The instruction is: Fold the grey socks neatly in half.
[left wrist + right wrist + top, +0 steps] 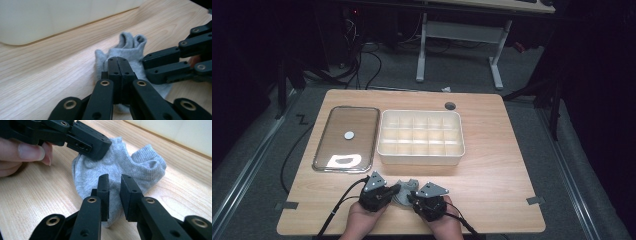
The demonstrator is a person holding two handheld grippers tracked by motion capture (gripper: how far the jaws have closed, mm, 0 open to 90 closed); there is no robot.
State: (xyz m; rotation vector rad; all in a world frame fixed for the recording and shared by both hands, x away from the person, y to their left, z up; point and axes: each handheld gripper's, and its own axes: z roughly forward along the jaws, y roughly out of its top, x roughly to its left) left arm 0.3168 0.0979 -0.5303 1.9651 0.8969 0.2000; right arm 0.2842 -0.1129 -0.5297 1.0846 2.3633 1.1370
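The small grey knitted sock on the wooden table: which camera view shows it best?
The right gripper view shows the small grey knitted sock best: its knit and its folds are plain there. In the left gripper view the sock lies partly behind black jaws. In the high view it is a small grey patch between the two grippers.

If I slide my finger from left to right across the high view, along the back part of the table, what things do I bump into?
Clear lid with a little round knob, lying flat → white divided box with its many empty compartments, right beside the lid.
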